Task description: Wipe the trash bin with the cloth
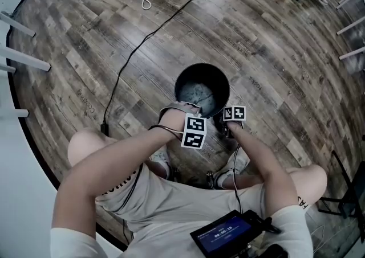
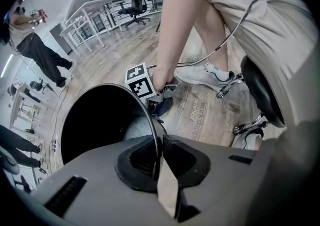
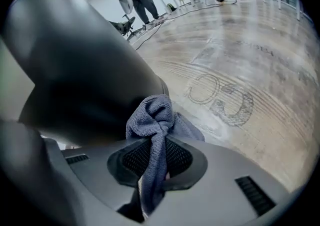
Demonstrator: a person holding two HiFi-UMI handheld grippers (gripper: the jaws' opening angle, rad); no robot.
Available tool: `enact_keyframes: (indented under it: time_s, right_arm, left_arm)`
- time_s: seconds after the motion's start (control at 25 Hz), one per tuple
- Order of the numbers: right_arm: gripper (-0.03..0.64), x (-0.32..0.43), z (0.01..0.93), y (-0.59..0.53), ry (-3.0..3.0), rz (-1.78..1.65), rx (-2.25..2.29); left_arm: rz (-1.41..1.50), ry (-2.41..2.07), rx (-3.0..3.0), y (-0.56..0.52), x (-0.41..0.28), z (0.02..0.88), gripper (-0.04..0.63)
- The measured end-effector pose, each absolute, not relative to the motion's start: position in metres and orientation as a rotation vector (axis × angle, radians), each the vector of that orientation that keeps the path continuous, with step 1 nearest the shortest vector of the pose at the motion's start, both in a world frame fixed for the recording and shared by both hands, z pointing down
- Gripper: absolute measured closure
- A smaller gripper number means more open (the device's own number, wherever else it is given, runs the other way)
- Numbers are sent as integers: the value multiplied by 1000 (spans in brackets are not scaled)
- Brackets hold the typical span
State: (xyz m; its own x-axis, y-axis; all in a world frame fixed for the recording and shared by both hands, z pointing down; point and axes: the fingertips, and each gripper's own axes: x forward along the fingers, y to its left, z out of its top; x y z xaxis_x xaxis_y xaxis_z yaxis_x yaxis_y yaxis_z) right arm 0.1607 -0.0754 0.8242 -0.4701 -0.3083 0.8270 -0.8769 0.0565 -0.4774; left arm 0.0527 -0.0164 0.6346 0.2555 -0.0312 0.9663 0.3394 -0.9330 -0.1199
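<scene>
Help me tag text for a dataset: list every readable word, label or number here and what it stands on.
"workshop": printed on the wooden floor, left gripper view; the smaller line beside it is unreadable.
Other floor prints, head view: too blurred to read.
Screen at the person's lap: figures too small to read.

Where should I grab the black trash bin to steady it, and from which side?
Its thin top rim, from above: the trash bin stands upright and open, so one jaw goes inside, one outside, as the left tool grips it.
</scene>
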Motion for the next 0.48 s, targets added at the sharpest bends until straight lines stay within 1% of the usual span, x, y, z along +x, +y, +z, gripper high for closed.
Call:
enact_keyframes:
  time_s: [0.2, 0.4, 0.48]
  right_arm:
    - [555, 171, 792, -76, -1771, 1319, 1202]
    - [556, 185, 734, -74, -1787, 1266, 1184]
    - [557, 187, 708, -72, -1806, 1259, 1191]
  left_arm:
    - [-1677, -322, -2190, -16, 52, 629, 549]
    - [-1718, -375, -2126, -22, 38, 629, 484]
    - [-1753, -378, -2066, -26, 28, 634, 476]
